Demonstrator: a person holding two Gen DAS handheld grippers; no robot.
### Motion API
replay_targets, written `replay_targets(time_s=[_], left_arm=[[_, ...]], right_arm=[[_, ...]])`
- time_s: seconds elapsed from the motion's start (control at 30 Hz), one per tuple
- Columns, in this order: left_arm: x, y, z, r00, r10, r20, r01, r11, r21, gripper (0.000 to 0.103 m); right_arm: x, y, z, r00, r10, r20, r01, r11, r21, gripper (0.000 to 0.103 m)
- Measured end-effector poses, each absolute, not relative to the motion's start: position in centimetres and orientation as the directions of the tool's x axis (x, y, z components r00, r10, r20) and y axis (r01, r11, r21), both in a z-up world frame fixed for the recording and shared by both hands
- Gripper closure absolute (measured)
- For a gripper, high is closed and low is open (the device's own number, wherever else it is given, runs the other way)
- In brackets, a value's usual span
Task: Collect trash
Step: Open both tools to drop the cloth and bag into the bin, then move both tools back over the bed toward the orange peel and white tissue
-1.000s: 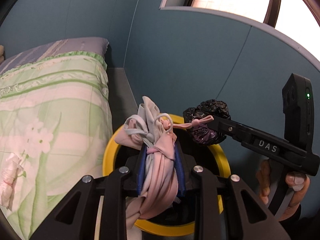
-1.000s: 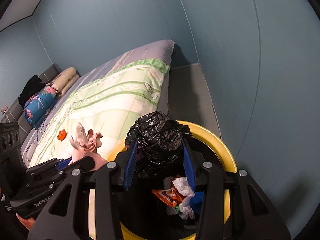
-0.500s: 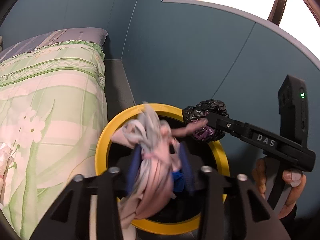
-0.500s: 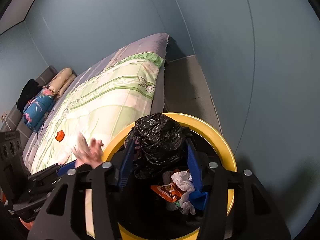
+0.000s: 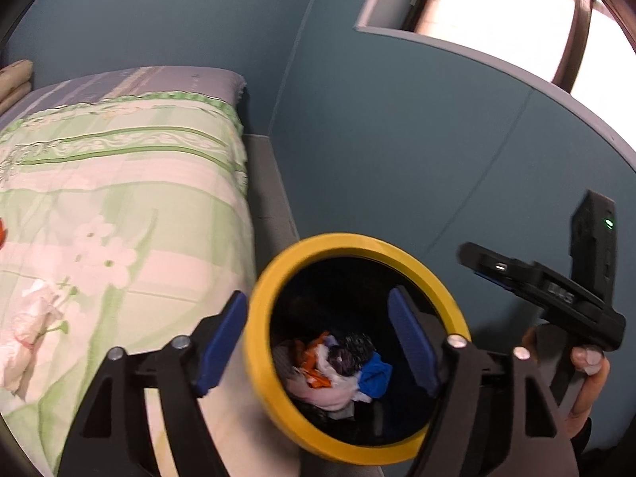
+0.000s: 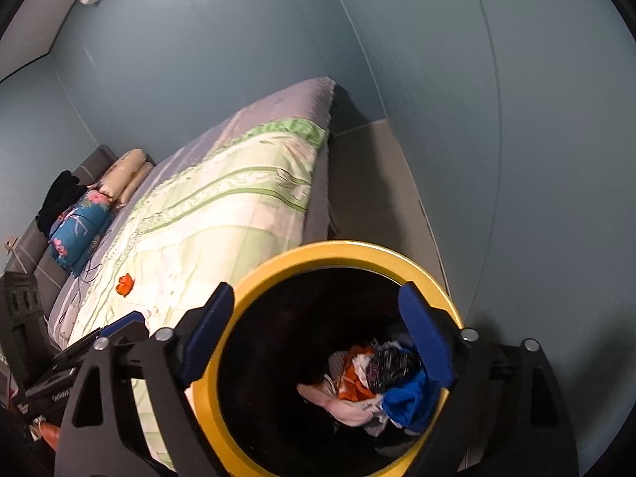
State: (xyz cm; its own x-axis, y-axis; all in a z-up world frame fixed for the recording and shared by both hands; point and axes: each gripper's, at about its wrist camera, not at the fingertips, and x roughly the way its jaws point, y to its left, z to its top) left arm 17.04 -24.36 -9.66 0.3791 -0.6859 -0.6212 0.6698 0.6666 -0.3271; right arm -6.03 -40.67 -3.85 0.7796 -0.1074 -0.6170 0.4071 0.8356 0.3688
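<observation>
A black bin with a yellow rim [image 5: 357, 240] stands on the floor between the bed and the wall. My left gripper [image 5: 318, 338] hangs over it, its jaws opening, with nothing between the blue pads. My right gripper [image 6: 316, 334] is also above the bin's yellow rim [image 6: 342, 250], its jaws opening and empty. At the bottom of the bin lie a pink cloth bundle [image 6: 342, 401], a crumpled black bag [image 6: 389, 365], and blue and orange scraps. In the left wrist view the same pink cloth bundle [image 5: 318, 393] and black bag [image 5: 353, 353] show.
The bed with a green floral quilt [image 5: 119, 198] runs along the left of the bin. On it lie a crumpled white wrapper [image 5: 28, 326] and an orange scrap [image 6: 124, 284]. Pillows [image 6: 123, 175] sit at the bed's head. The blue wall [image 5: 397, 139] closes the right side.
Both grippers have opened. The pink cloth bundle left the left jaws and the black bag left the right jaws; both now lie in the bin. The bin sits further right in the left view.
</observation>
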Motion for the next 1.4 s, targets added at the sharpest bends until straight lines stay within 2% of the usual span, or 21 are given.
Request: replay_targets(time_s=[0.1,0.2,0.37,0.6,1.07,1.4], left_arm=[[17.9,-23.0,-9.4,0.411,-0.670,-0.618,0.645,0.693,-0.322,0.028],[18.7,-21.3,-9.0,0.449,-0.656,-0.607,0.616,0.719,-0.322,0.022],[20.5,-17.3,-8.6,0.511,-0.620,-0.596,0.547,0.769,-0.331,0.015],[23.4,-11.4,-8.8,0.571,-0.564,-0.596,0.441,0.824,-0.356,0.012],[26.7,2.5,-10.2,0.696,-0.371,-0.615,0.215,0.924,-0.315,0.011],[30.4,7.7,-12.1,0.705,-0.275,-0.654,0.137,0.957,-0.254,0.011]], right_arm=[[-5.7,-40.0,-3.3,0.799,-0.102,-0.593,0.377,0.853,0.361,0.017],[-5.4,-39.1,-2.6,0.826,-0.089,-0.557,0.339,0.868,0.363,0.010],[-4.0,-37.1,-1.2,0.856,-0.069,-0.512,0.275,0.900,0.339,0.008],[-1.0,-33.1,-0.4,0.865,-0.016,-0.502,0.184,0.940,0.287,0.008],[6.8,-20.9,-3.1,0.784,0.222,-0.580,-0.094,0.966,0.242,0.008],[11.3,-11.8,-7.5,0.650,0.372,-0.663,-0.234,0.927,0.292,0.008]])
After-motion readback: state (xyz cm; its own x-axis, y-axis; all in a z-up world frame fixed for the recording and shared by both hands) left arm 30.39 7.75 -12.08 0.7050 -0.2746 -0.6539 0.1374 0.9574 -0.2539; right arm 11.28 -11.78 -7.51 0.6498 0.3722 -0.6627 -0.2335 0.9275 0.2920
